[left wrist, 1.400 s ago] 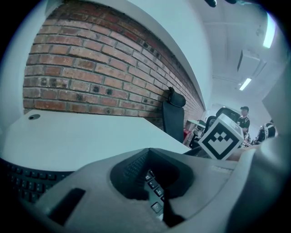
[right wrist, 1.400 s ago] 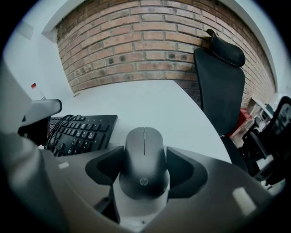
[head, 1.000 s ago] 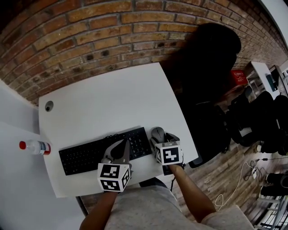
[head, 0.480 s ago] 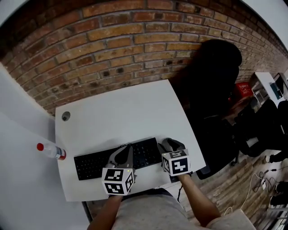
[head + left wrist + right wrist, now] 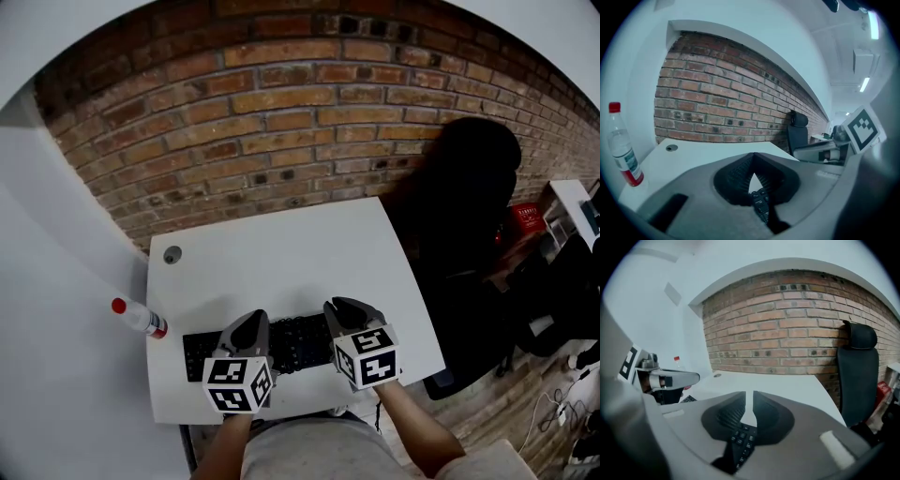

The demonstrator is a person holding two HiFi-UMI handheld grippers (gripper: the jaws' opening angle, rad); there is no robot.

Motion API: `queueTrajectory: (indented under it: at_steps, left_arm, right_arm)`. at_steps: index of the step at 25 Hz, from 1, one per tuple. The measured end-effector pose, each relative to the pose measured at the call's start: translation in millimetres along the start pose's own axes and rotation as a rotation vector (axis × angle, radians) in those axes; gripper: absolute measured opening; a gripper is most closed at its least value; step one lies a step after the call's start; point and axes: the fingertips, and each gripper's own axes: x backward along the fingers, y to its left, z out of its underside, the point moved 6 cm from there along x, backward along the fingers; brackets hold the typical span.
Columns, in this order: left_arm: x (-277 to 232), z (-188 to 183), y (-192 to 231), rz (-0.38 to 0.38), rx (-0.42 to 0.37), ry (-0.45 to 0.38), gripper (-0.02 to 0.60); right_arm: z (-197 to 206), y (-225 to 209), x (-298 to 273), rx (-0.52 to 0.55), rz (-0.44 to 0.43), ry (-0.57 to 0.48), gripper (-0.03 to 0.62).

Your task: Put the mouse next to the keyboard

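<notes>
- Since a second ago your right gripper (image 5: 753,399) has gone from wide, with the mouse at its tips, to a thin slit. Its jaws are closing now, and nothing is between them. Only keyboard (image 5: 295,342) keys and white table (image 5: 281,253) show through the gap.
- Your head has also tipped up since then, so the table sits lower in the head view and more brick wall (image 5: 281,122) fills the top.
- Your left gripper (image 5: 753,164) has its jaws together at the tips and holds nothing. It hangs over the middle of the keyboard, which I judge to be parked out of the way.
- The right gripper is over the keyboard's right end and aims away from you, toward the wall. Closing on nothing there looks to me like a release, not a grab.
- I cannot find the mouse in any current view. A second ago it lay on the table just off the keyboard's right end. It is probably hidden under the right gripper's body in the head view.
- So its heading and long axis cannot be read now. Earlier its long axis ran roughly away from you, across the keyboard's length.
- The keyboard's own long axis runs left to right along the table's near edge.
- The bottle (image 5: 141,319) is near the table's left edge, well apart from both grippers.
</notes>
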Motion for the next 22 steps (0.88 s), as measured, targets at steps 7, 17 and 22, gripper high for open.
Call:
queueTrajectory:
  at_steps: [7, 17, 22]
  left_arm:
    - [24.0, -11.9, 14.9, -0.048, -0.022, -0.050, -0.008]
    - [26.6, -12.5, 13.8, -0.049, -0.021, -0.062, -0.008]
    - [25.1, -8.4, 10.3, -0.039, -0.022, -0.059, -0.008]
  right_arm:
    - [-31.4, 38.2, 6.0, 0.031, -0.078, -0.113, 0.006]
    - [-37.1, 50.9, 11.4, 0.077, -0.127, -0.141, 0.005]
    - [-32.8, 50.9, 11.6, 0.076, -0.127, -0.137, 0.005]
